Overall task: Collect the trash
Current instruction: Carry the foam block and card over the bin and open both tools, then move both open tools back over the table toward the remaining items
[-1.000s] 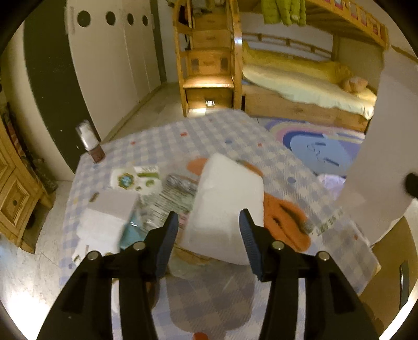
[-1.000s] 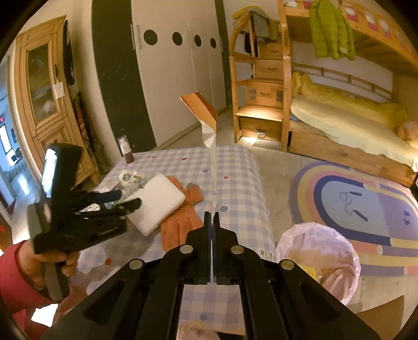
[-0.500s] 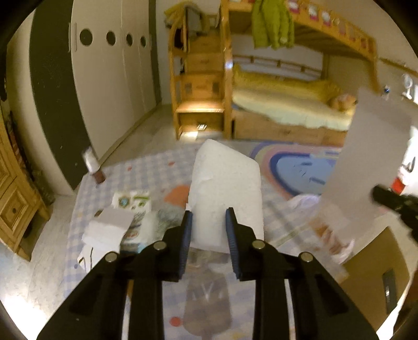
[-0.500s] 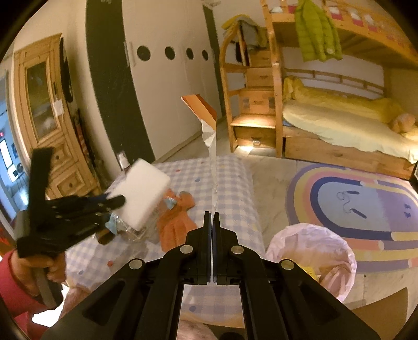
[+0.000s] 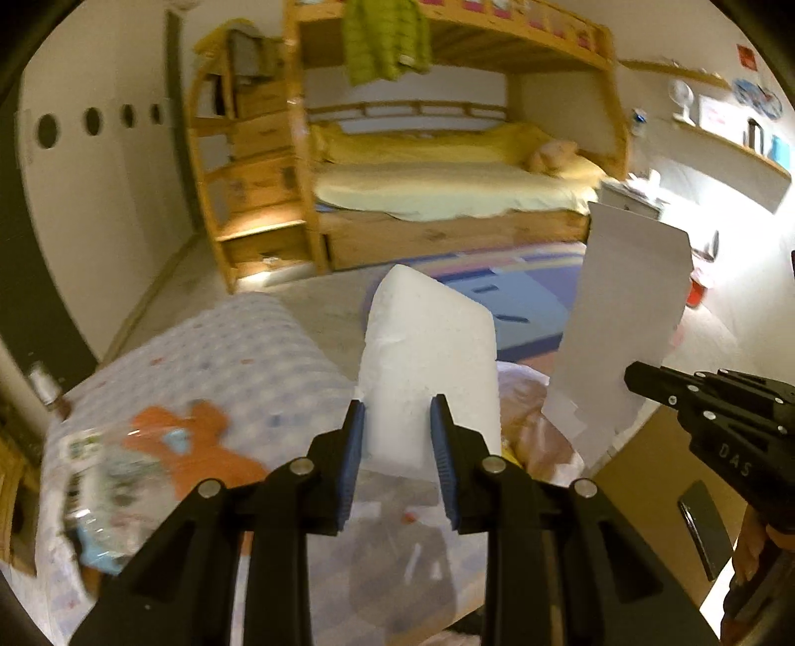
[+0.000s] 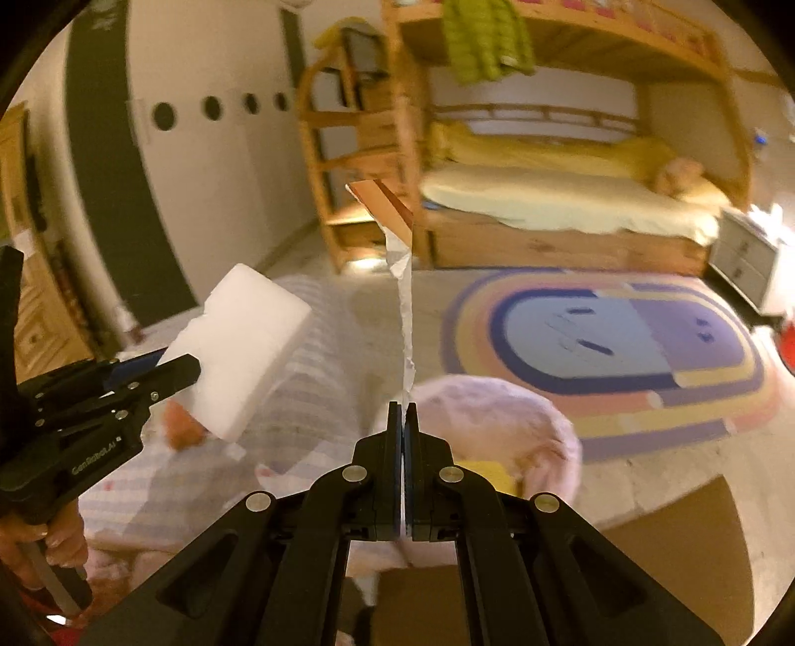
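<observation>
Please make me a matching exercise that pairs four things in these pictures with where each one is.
Things:
1. foam block
2. card sheet
3. orange cloth
4. green jacket

Places:
A. hanging from the top bunk
B. lying on the checked table
C. clamped in the left gripper
D. clamped in the right gripper

Pairs: 1-C, 2-D, 3-B, 4-A
</observation>
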Tool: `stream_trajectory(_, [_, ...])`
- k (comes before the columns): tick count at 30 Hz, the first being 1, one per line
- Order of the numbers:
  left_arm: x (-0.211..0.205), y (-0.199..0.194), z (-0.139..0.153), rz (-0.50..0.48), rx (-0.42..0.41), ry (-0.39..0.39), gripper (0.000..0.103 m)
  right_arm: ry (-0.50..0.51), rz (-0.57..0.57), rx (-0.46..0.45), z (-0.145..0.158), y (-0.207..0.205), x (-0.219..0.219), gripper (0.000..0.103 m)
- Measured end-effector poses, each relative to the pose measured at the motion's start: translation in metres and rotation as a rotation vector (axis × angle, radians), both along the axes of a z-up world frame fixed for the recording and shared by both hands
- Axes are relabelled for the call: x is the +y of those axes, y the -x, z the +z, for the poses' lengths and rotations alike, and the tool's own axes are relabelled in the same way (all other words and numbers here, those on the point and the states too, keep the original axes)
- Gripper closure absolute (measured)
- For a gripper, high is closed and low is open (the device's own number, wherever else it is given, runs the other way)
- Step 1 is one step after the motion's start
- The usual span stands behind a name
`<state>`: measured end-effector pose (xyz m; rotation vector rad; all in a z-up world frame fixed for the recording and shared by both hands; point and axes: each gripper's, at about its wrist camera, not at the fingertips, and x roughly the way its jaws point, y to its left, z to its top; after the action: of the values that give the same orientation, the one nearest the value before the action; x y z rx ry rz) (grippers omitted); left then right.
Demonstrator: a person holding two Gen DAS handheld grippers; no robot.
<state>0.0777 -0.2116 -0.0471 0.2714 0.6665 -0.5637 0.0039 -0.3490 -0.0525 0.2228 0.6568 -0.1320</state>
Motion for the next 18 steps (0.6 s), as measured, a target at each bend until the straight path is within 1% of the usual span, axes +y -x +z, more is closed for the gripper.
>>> stream_trajectory(4, [-0.034, -0.013, -0.016, -0.051, 0.036, -0.015, 0.076, -0.017, -0.045, 0.031, -0.014, -0.007, -0.025, 0.103])
stream_trajectory(8, [-0.055, -0.029, -0.026, -0.078, 0.055, -0.017, 0.075, -0.039, -0.077, 0.058, -0.029, -0.022, -0.045, 0.103])
stream_trajectory(11, [-0.066, -0.040, -0.031, -0.091, 0.064, -0.021, 0.069, -0.049, -0.086, 0.072, -0.038, -0.033, -0.054, 0.102])
stream_trajectory(13, [-0.071, -0.046, -0.033, -0.090, 0.071, -0.020, 0.053, -0.053, -0.086, 0.098, -0.047, -0.043, -0.059, 0.098])
stream_trajectory(14, [-0.069, -0.047, -0.033, -0.086, 0.070, -0.018, 0.050, -0.059, -0.086, 0.112, -0.050, -0.046, -0.060, 0.098])
stream_trajectory(15, [-0.068, -0.049, -0.033, -0.082, 0.072, -0.018, 0.049, -0.063, -0.090, 0.121, -0.052, -0.048, -0.060, 0.092])
stream_trajectory(16, [-0.065, -0.048, -0.033, -0.076, 0.074, -0.019, 0.049, -0.069, -0.095, 0.132, -0.054, -0.050, -0.061, 0.082])
stream_trajectory(17, [-0.062, -0.048, -0.033, -0.069, 0.076, -0.019, 0.049, -0.073, -0.097, 0.133, -0.055, -0.050, -0.061, 0.076])
stream_trajectory(18, [-0.060, -0.048, -0.032, -0.062, 0.076, -0.019, 0.049, -0.075, -0.099, 0.132, -0.055, -0.048, -0.060, 0.075])
